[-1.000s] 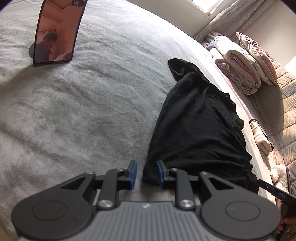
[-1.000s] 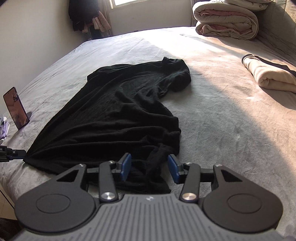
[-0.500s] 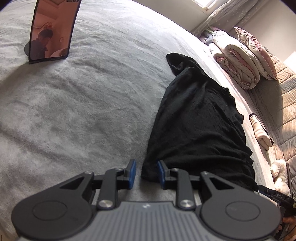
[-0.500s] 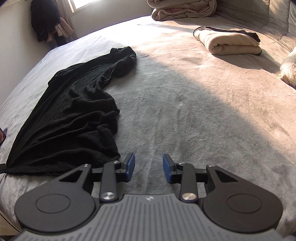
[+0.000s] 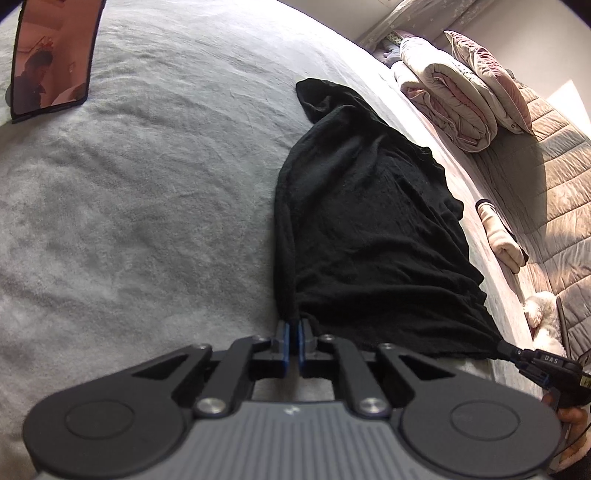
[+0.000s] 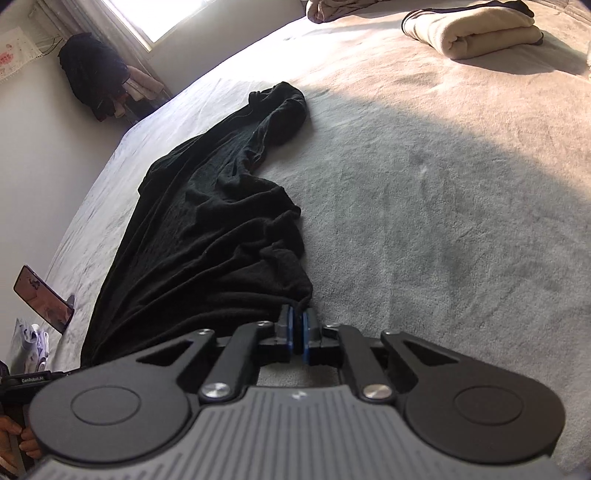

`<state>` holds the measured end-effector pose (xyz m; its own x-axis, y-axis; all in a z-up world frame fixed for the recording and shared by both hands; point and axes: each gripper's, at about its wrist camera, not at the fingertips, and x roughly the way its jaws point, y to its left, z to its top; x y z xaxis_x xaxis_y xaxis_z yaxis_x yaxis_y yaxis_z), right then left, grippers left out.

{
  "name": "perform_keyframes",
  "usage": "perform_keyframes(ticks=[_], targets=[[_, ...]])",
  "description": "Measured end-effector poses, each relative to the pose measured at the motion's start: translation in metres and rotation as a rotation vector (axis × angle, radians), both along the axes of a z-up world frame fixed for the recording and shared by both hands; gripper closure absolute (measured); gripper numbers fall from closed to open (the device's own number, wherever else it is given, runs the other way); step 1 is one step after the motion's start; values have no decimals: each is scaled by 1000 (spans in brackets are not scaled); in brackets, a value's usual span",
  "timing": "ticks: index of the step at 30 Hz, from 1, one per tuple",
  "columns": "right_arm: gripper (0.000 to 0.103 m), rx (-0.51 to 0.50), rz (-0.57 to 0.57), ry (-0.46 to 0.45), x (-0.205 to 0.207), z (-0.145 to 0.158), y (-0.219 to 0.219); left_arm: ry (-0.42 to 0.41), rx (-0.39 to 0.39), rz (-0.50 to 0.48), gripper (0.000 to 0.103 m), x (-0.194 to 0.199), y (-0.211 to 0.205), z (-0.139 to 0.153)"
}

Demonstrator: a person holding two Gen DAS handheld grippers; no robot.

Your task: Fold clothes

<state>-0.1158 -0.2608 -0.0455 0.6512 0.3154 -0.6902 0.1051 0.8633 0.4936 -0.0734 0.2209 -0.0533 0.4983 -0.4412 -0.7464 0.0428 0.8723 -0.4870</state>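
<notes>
A garment is lying stretched along the bed, its near corners sitting in the left gripper and right gripper. A phone is standing to its left; a folded towel is lying to its right, with rolled bedding resting behind that.

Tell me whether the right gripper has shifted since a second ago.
Yes. The right gripper swung right off the black garment's middle, then returned and shut on its near right corner.

Phone, rolled duvet, pillow, beige towel
</notes>
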Motion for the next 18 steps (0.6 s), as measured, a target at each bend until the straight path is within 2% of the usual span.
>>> perform_keyframes(ticks=[3,7,11,18], targets=[[97,-12,-15,-27,-12,22,-18,-15,19,-30,99,-7,-10,15],[97,-40,-7,-57,-28,47,-35,-22,-14,-49,99,-27,-9,37],[97,-64,14,-67,-43,56,-44,-29,-25,-62,100,-51,-9,52],[97,-115,62,-47,-71,55,-52,-1,1,-111,100,-81,-21,49]])
